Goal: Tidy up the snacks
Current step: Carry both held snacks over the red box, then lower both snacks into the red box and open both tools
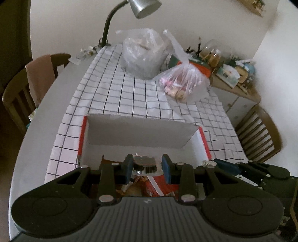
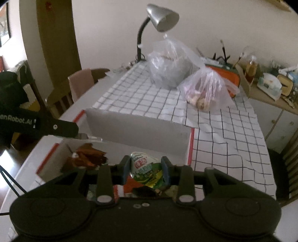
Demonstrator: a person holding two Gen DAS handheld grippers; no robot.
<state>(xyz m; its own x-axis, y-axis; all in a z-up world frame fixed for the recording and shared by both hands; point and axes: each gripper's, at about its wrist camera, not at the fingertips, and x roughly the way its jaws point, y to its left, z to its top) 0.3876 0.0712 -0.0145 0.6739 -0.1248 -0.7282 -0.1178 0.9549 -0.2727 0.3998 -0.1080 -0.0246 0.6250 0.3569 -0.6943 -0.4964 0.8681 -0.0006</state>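
An open white box with red edges (image 1: 141,130) (image 2: 139,126) sits on the checked cloth, with brown and red snack packs (image 2: 87,158) on its floor. Over the box's near end, my left gripper (image 1: 147,163) is shut on a small silvery snack cup (image 1: 145,166). In the right wrist view the left gripper (image 2: 82,135) reaches in from the left with that shiny cup at its tip. My right gripper (image 2: 146,165) is shut on a green and white sealed snack cup (image 2: 147,169), also above the box. The right gripper (image 1: 219,163) shows at the box's right side.
Two clear plastic bags of snacks (image 1: 143,54) (image 1: 184,82) stand on the cloth beyond the box. A grey desk lamp (image 2: 162,16) leans over the far end. Wooden chairs (image 1: 260,134) (image 1: 20,96) flank the table. A cluttered sideboard (image 2: 270,87) runs along the right wall.
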